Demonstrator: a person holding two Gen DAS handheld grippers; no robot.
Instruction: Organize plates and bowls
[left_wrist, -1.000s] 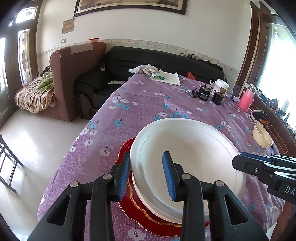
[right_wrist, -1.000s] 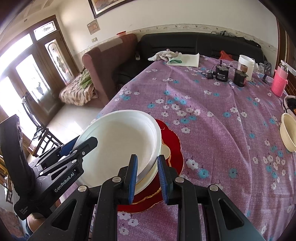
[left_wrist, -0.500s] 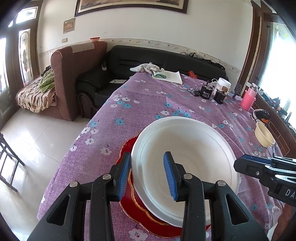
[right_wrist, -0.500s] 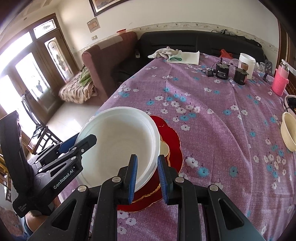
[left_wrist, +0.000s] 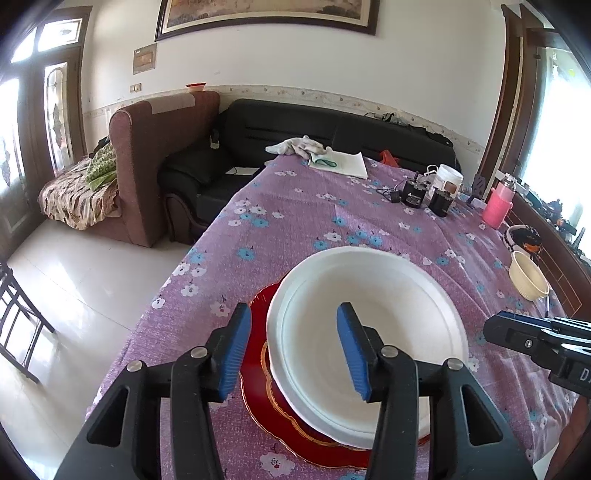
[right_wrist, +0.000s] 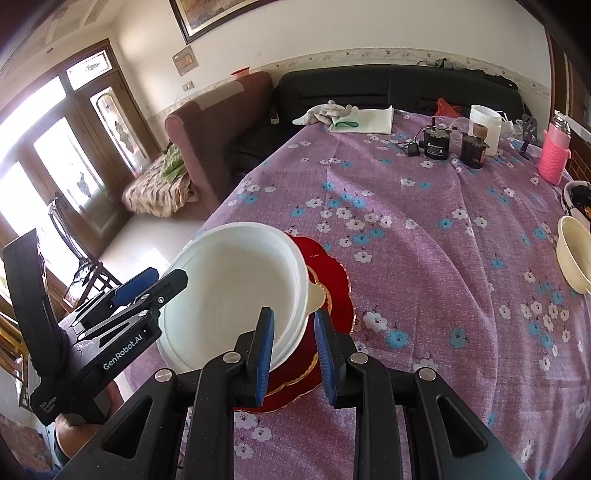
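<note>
White bowl (left_wrist: 369, 332) sits stacked on red plate (left_wrist: 258, 391), near table edge. Your left gripper (left_wrist: 293, 350) just spread, pads off rim. Right gripper (right_wrist: 293, 350) pinches bowl rim. Placing step; next, release right.

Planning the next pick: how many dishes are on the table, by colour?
White: 2, white bowl and white plate under it
Red: 1, red plate
Cream: 2, cream bowl at the right edge, cream piece peeking from the stack
Black-and-white: 1, patterned bowl
Total: 6
</note>
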